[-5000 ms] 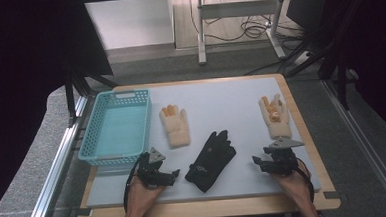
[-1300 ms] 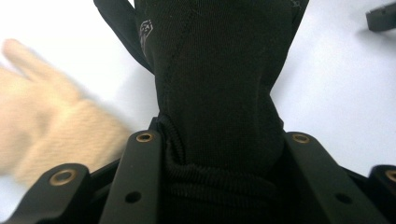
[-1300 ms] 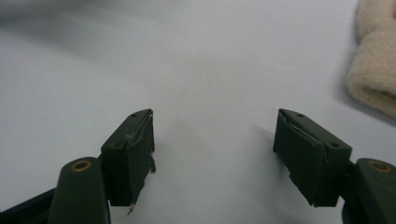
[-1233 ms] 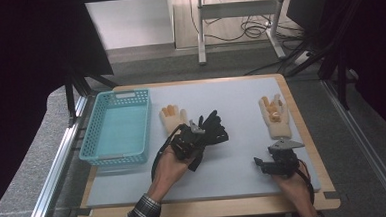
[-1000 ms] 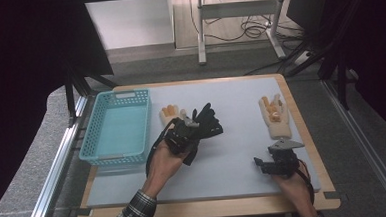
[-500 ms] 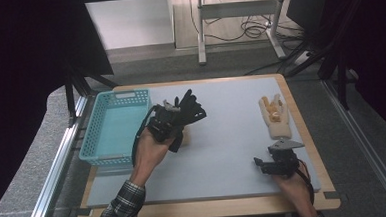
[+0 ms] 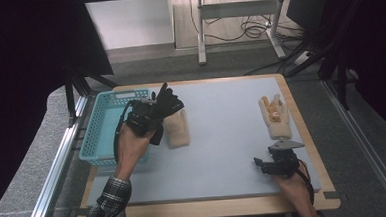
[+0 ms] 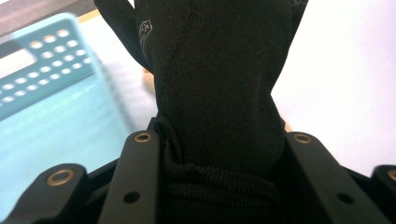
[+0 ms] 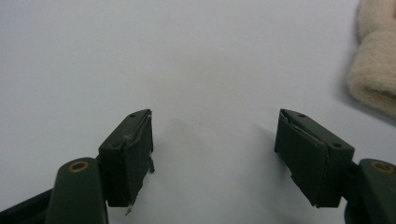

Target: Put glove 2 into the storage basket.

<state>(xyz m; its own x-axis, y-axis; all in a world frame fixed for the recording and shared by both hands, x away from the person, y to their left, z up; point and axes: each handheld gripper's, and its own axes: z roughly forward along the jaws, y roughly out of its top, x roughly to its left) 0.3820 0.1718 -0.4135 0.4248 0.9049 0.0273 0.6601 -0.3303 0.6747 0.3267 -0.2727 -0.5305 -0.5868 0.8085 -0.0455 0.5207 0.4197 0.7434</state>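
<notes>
My left gripper (image 7: 149, 120) is shut on a black glove (image 7: 166, 104), held in the air at the right edge of the blue basket (image 7: 98, 138). In the left gripper view the black glove (image 8: 219, 84) is pinched at its cuff between the jaws, its fingers pointing away, with the blue basket (image 8: 42, 116) to the left below. A cream glove (image 7: 178, 131) lies on the table just right of the left hand. My right gripper (image 7: 270, 164) rests open near the front right of the table; its jaws (image 9: 215, 154) stand wide apart over bare table.
A second cream glove (image 7: 275, 116) with an orange pattern lies at the right, just beyond the right gripper; its cuff (image 9: 373, 70) shows at the right gripper view's edge. The grey table top (image 7: 223, 142) has a wooden rim. A metal rail runs along the left side.
My left gripper took the black glove from the table's front middle and has carried it up and left, over the cream glove toward the basket. The right gripper has stayed still.
</notes>
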